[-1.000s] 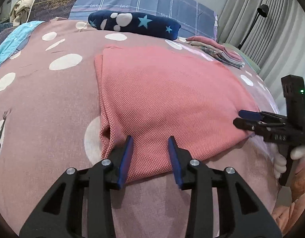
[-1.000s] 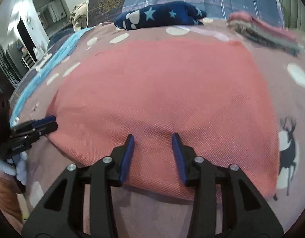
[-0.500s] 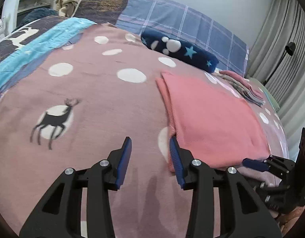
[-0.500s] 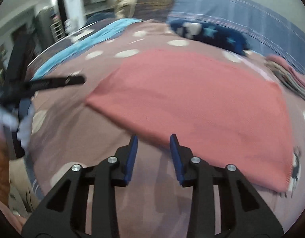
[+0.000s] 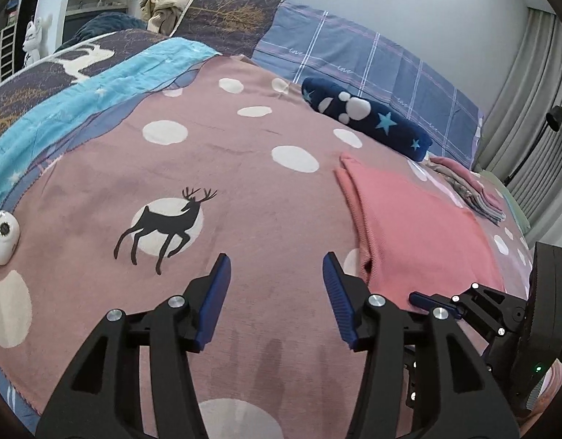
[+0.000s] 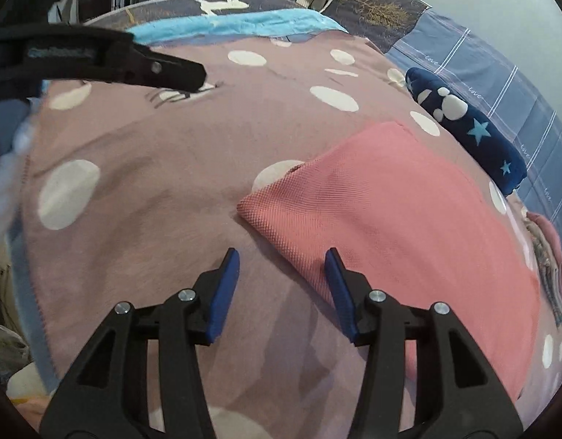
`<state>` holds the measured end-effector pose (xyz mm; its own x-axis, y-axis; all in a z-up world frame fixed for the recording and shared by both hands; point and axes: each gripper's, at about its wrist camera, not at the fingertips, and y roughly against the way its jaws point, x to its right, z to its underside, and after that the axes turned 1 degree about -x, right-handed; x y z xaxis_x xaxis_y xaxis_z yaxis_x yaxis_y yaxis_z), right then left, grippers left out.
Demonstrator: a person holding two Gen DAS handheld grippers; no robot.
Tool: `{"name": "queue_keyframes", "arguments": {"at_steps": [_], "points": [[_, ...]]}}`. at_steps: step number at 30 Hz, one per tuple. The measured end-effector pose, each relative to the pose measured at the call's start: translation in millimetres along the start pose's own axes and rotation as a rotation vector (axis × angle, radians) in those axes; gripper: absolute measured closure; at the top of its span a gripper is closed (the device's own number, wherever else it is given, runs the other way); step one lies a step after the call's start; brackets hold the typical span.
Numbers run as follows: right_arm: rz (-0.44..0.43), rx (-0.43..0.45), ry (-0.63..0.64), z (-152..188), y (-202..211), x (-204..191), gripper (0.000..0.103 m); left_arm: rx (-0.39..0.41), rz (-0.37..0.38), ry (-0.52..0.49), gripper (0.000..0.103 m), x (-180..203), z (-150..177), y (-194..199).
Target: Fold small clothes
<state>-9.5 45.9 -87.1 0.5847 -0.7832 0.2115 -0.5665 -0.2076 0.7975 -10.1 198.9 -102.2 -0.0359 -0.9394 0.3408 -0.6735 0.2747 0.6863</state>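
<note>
A folded pink cloth [image 5: 419, 234] lies flat on the dusty-pink deer-and-dot bedspread [image 5: 215, 168], right of centre in the left wrist view. My left gripper [image 5: 277, 267] hovers over bare bedspread to the left of the cloth, its jaws opening with nothing between them. My right gripper [image 6: 281, 259] sits at the near left edge of the pink cloth [image 6: 408, 219], jaws opening; its right finger is by the hem and only bedspread shows between the pads. The right gripper [image 5: 418, 298] also shows low right in the left wrist view. The left gripper [image 6: 193, 73] crosses the right wrist view's upper left.
A navy star-print pillow [image 5: 368, 117] lies behind the cloth. A stack of folded clothes [image 5: 471, 190] sits at the far right. A small white device [image 5: 1, 237] rests on the bedspread's left edge. A light-blue blanket [image 5: 98, 84] and a plaid pillow [image 5: 372, 58] lie beyond.
Both grippers have slid left off the pink cloth. The left one now stands over bare bedspread and the right one at the cloth's left corner. Both pairs of jaws stand wider apart.
</note>
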Motion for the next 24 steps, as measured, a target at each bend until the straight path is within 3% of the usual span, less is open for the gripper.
{"name": "queue_keyframes", "arguments": {"at_steps": [15,19,24], "points": [[0.053,0.016,-0.013,-18,-23,3,0.051,-0.03,0.053,0.047,0.044,-18,-8,-33],[0.103,0.051,-0.003,-20,-24,1,0.046,-0.026,0.149,0.085,0.043,-22,-20,-46],[0.13,0.084,0.051,-15,-13,-10,0.047,-0.112,0.325,0.066,0.043,-5,-44,-83]]}}
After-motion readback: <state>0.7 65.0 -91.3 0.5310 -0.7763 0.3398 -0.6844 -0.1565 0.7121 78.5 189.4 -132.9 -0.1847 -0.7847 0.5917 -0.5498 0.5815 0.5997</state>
